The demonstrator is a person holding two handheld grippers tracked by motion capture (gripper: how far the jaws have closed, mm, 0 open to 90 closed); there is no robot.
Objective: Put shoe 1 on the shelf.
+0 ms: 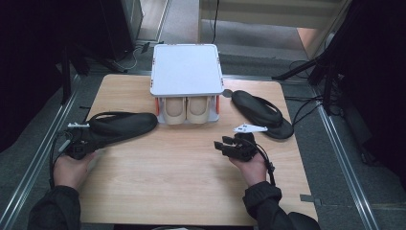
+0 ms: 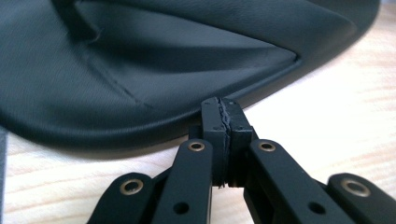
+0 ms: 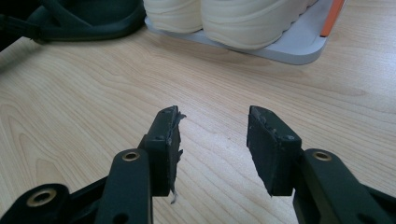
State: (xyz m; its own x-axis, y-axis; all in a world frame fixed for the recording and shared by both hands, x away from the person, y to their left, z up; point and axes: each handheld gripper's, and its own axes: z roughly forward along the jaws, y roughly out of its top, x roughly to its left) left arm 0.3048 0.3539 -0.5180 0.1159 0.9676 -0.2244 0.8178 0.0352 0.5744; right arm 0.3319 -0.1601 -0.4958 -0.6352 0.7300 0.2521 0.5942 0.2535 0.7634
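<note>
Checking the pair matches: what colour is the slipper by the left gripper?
Black all over, the slipper shows best in the left gripper view, lying on the table.

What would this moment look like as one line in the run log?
left gripper: shut, empty, tips at left black sandal edge | right gripper: open, empty, over table | cream shoes: on rack

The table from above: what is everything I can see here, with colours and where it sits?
Black sandals: two; one at the table's left, one at its right.
Rack: one, white with orange posts, back middle.
Cream shoes: two, side by side on the rack's lower shelf.
Table: one, light wood.
Left gripper: black, jaws shut, tips at the left sandal's edge.
Right gripper: black, jaws open, empty, over bare table.
</note>
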